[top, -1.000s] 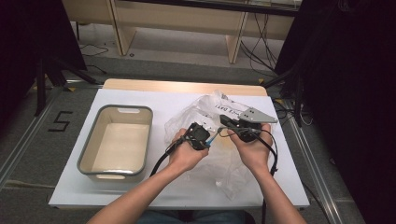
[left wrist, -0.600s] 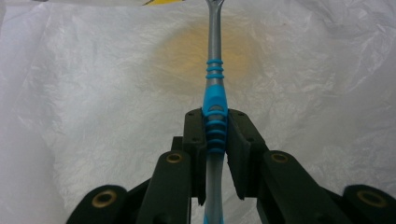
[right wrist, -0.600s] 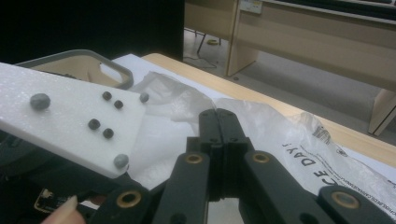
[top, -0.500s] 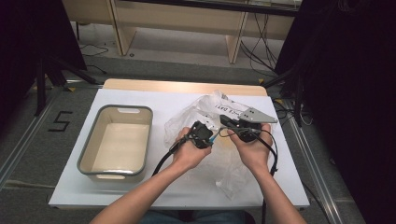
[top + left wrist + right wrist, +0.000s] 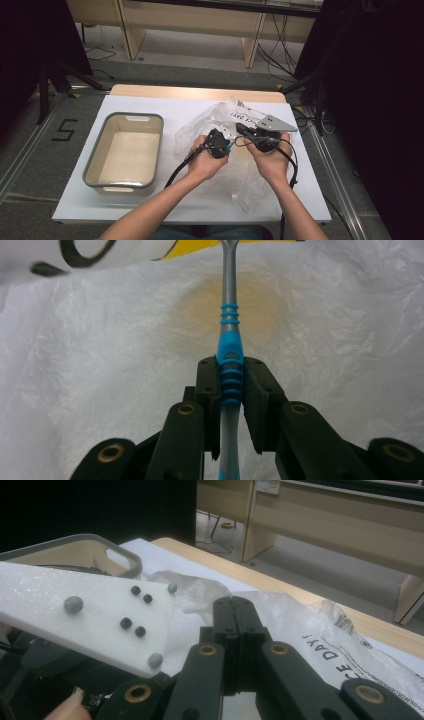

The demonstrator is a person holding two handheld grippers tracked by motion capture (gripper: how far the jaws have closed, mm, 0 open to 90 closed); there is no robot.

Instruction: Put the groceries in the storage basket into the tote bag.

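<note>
1. The toothbrush [image 5: 229, 370] is cut off at both ends in the left gripper view: its head runs out of sight past the top edge under a yellow-printed fold of the plastic bag [image 5: 100, 365], and its tail drops between the jaws at the bottom.
2. From the high view the toothbrush is only a small blue speck by the left gripper [image 5: 218, 143], too small to read.
3. Both hands are raised over the crumpled bag in the middle of the white table [image 5: 150, 102], grippers close together and pointing toward each other.
4. The left gripper's jaws are clamped narrowly on the toothbrush's ribbed blue grip; the shaft beyond is smooth grey.
5. The right gripper [image 5: 234, 611] has its jaws pressed together with nothing visible between them.
6. The bag is thin, wrinkled, translucent film with black lettering.
7. A grey-rimmed beige tub [image 5: 125, 152] sits well to the left.
</note>
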